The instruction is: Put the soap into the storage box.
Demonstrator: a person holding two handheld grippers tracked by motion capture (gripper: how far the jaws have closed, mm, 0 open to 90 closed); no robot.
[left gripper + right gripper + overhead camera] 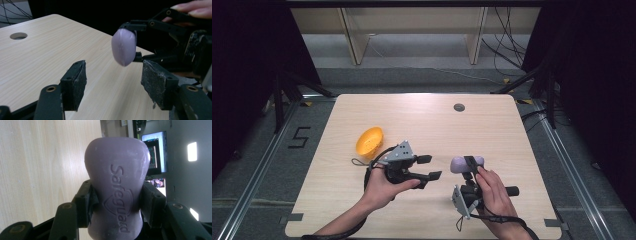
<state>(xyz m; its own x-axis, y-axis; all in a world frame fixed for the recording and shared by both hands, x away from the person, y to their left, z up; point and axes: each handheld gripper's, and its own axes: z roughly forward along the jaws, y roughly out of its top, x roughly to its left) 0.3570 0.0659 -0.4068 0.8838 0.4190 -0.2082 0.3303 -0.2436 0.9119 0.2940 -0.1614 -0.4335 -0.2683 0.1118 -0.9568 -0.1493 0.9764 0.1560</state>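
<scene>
Orange bowl [370,142] left of grippers, table [492,125] w/ hole [459,107].

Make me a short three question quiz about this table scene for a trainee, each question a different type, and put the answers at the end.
1. True or false: the left gripper is clamped on the purple soap bar.
2. Multiple choice: where is the orange bowl? A) between the right gripper's jaws B) on the table, beyond the left hand C) on the floor
3. Fill in: the word moulded into the soap bar, read in the right gripper view, is ____.

Key
1. False. The right gripper holds the bar; the left gripper's jaws stand apart with nothing between them.
2. B
3. Safeguard
</scene>
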